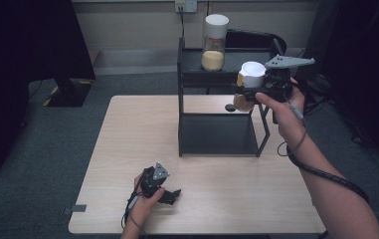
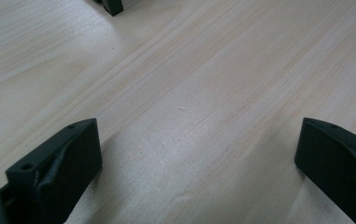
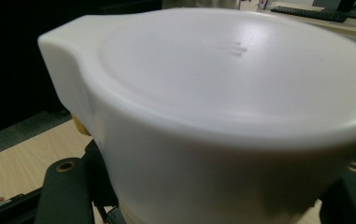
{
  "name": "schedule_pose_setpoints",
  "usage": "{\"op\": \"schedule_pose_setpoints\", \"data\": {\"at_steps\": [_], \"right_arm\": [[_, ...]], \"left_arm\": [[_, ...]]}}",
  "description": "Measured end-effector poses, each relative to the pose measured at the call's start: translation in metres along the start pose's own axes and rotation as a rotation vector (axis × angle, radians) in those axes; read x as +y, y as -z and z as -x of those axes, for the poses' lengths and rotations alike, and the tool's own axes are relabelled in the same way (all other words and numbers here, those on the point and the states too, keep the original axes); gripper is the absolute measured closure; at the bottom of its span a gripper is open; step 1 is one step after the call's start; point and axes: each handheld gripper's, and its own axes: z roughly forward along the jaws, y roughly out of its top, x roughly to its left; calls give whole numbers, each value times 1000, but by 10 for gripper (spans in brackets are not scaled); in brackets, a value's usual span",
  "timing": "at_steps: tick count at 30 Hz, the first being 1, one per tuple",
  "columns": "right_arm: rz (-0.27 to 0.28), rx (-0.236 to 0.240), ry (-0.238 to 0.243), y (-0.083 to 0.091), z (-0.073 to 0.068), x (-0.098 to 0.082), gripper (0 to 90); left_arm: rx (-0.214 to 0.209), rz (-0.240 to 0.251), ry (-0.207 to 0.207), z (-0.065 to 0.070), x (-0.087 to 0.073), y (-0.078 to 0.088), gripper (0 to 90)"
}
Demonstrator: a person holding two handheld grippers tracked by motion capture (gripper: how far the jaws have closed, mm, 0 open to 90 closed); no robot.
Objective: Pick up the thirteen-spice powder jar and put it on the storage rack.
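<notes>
Two hand-held grippers at a wooden table (image 1: 127,129), one low and idle, one holding a jar aloft.

At near left, the left gripper (image 1: 169,195) sits just above the tabletop, jaws wide apart and empty. At far right, beside the black shelf (image 1: 217,74) bearing a second jar (image 1: 214,42), the right gripper (image 1: 246,92) clamps a white-lidded jar (image 1: 250,79), its lid (image 3: 222,93) rising between and above the jaws.

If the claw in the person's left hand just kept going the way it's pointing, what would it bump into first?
Probably the wooden table itself. The left claw sits low over it, open and empty, angled slightly down at bare wood. Were it to skim the surface, the foot of the black shelf rack lies farther ahead, though depth is hard to judge.
</notes>
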Motion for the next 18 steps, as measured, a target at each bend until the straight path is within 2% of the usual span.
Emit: {"op": "schedule_pose_setpoints", "data": {"at_steps": [4, 18], "right_arm": [[8, 3, -16, 1, 3, 8, 307], [12, -15, -15, 5, 10, 43, 308]], "left_arm": [[0, -1, 0, 0, 0, 0, 0], [-1, -2, 0, 0, 0, 0, 0]]}}
